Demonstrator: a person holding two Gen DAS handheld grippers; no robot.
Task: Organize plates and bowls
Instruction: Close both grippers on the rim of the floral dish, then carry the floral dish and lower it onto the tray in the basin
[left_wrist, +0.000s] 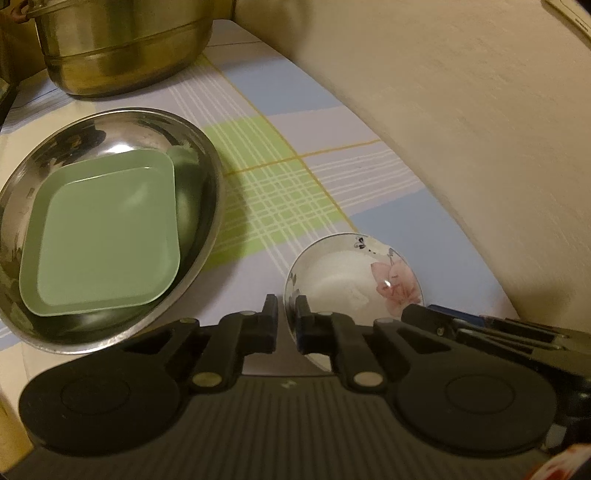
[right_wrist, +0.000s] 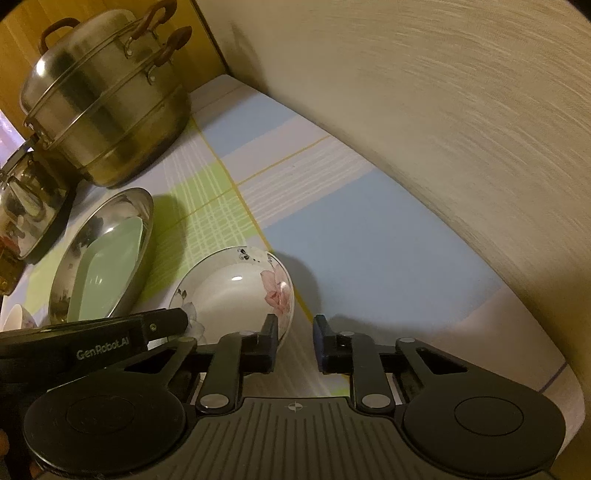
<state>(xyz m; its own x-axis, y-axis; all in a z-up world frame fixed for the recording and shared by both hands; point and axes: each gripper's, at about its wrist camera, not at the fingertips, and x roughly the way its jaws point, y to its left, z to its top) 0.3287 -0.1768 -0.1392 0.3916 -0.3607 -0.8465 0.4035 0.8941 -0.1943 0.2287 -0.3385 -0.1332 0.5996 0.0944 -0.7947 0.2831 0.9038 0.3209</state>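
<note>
my left fingers (left_wrist: 286, 317) pinch the floral bowl (left_wrist: 354, 277) rim at lower centre, right fingers (right_wrist: 295, 339) spread, holding nothing

Both the left gripper (left_wrist: 286, 321) and the right gripper (right_wrist: 295, 341) are showing matte black jaws, ribbed grey bases, round black discs and silver rivets; white "GenRobot.AI" lettering is sitting at the right view's lower left.

Open checked tablecloth (right_wrist: 369, 240) is lying right of the white floral ceramic bowl (right_wrist: 236, 291); the beige wall (right_wrist: 461, 129) is bounding it, and the stacked steel steamer pot (right_wrist: 107, 110) is blocking the far-left corner.
</note>
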